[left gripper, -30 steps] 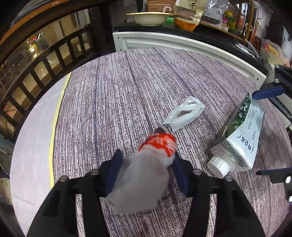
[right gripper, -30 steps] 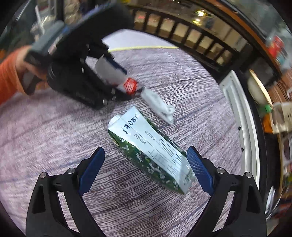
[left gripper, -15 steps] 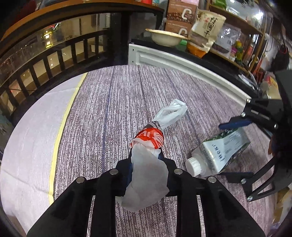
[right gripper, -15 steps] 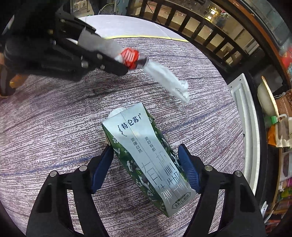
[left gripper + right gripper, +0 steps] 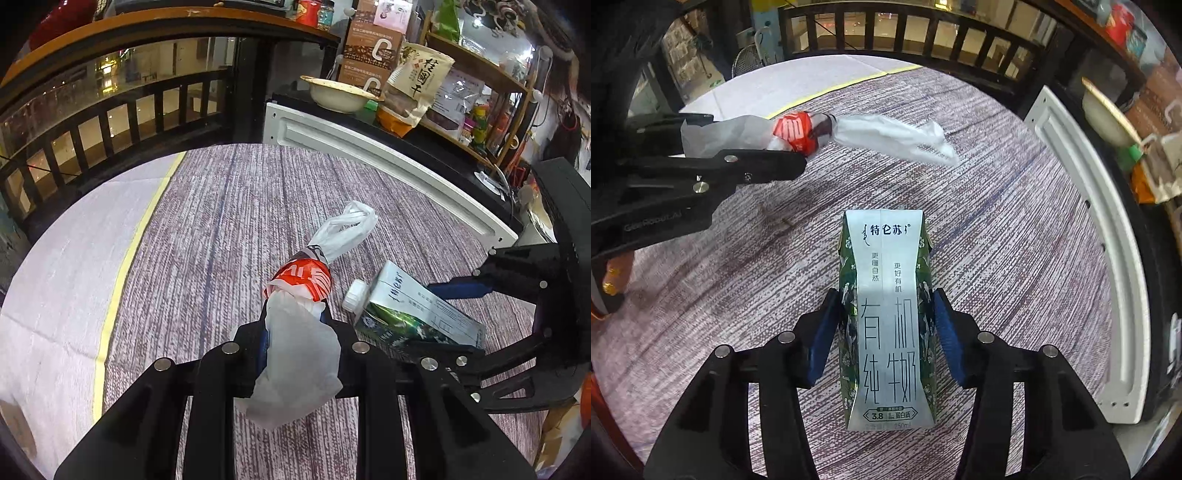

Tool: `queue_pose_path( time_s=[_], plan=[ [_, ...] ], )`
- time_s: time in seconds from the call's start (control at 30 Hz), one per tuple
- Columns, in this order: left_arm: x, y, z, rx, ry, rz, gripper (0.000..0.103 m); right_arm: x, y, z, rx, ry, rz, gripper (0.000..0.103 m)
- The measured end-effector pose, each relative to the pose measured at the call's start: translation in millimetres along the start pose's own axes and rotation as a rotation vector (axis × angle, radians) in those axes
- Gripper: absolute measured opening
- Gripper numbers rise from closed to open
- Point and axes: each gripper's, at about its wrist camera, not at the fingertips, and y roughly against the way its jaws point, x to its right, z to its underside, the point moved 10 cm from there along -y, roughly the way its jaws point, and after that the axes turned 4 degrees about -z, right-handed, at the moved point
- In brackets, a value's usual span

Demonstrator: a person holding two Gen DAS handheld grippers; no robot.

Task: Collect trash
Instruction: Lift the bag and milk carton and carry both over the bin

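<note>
Carton [image 5: 888,314] right of wrapper [image 5: 812,134]

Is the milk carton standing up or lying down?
Lying down: the milk carton rests flat on the table, front face upward, between the closing right gripper.

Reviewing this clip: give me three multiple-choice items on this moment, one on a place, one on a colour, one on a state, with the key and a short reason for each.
1. Where is the milk carton?
A. Between the fingers of the right gripper
B. In the bowl on the shelf
C. On the white sheet past the yellow line

2. What colour is the band around the middle of the plastic bag?
A. Blue
B. Red
C. Yellow

3. What is the left gripper doing?
A. Standing wide open over bare cloth
B. Clamped on the plastic bag
C. Holding the carton's cap

Key:
1 A: the blue pads flank the carton as the jaws are closing on it.
2 B: a red printed band shows just past the fingers.
3 B: the fingers pinch the bag, whose far end hangs clear of the cloth.
</note>
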Motion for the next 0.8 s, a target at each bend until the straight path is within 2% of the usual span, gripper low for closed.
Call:
queue_pose_path(
  time_s=[0.03,0.1,0.13,0.2,0.23,0.27,0.57,0.8],
  plan=[
    [1.1,0.4,1.6,-0.002,0.005,0.007,0.023,-2.9,-2.5,2.1,-0.019,0.001,-0.002,0.052],
    [1.4,2.1,3.6,-0.001,0.009,0.01,0.023,-3.2,-11.6,6.5,-0.062,-0.01,0.029,0.062],
    [1.3,3.3,4.3,0.001,0.009,0.008,0.023,-1.8,-16.6,8.5,-0.076,-0.006,0.058,0.064],
    [0.4,5.6,6.3,0.001,0.008,0.009,0.023,-2.9,-19.2,9.0,-0.064,-0.001,0.074,0.057],
    [-0.4,6.6,7.3,0.0,0.006,0.008,0.023,-4.7,-22.5,11.6,-0.074,-0.019,0.052,0.054],
    [-1.8,7.9,7.8,0.002,0.007,0.003,0.023,-4.1,-21.5,10.8,-0.06,-0.031,0.047,0.051],
    [-1.6,27.5,24.2,0.028,0.024,0.0,0.023,-10.2,2.1,27.0,0.064,-0.13,0.02,0.051],
    [23.8,64.7,47.6,0.085,-0.014,0.021,0.023,-26.2,51.2,73.1,0.181,-0.238,0.012,0.051]
  ],
)
